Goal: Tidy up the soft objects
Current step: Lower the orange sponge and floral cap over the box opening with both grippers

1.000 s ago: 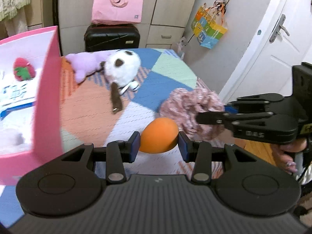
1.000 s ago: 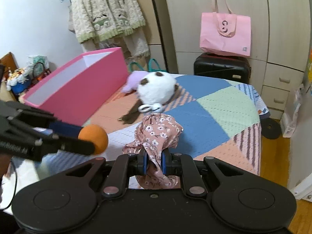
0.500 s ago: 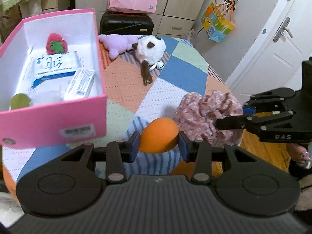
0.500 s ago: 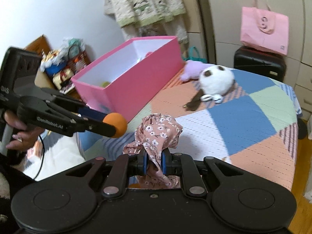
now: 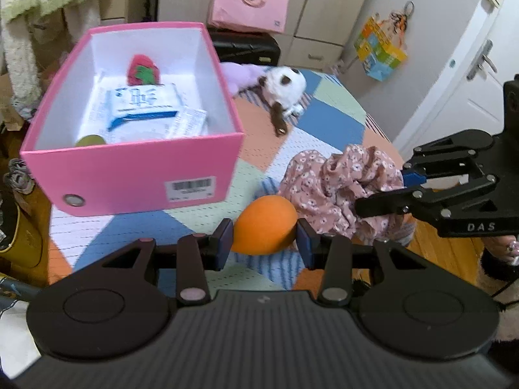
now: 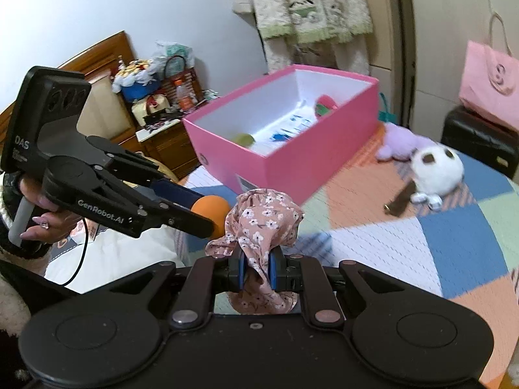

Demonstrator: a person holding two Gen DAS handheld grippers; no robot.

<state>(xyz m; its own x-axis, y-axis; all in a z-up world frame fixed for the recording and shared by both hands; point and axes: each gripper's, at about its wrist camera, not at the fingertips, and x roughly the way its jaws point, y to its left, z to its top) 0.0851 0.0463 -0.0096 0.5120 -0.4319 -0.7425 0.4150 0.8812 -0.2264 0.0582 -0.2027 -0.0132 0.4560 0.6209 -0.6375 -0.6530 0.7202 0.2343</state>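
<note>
Left fingers (image 5: 264,238) grip orange ball (image 5: 266,225), right fingers (image 6: 256,267) floral cloth (image 6: 262,220), near pink box (image 5: 136,175).

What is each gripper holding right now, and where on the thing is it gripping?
The left gripper pinches the orange sponge ball across its sides. The right gripper is shut on the floral scrunchie, clamping a bunched fold near its lower part.

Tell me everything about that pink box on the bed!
The pink box is a cardboard box, bright pink outside and white inside, with no lid on. Its near wall has a barcode sticker and a round metal eyelet. It sits flat on the patchwork bedspread. Inside lie a red strawberry plushie, white packets with blue print and something round and yellow-green. Neither pair of tongs touches it.
</note>
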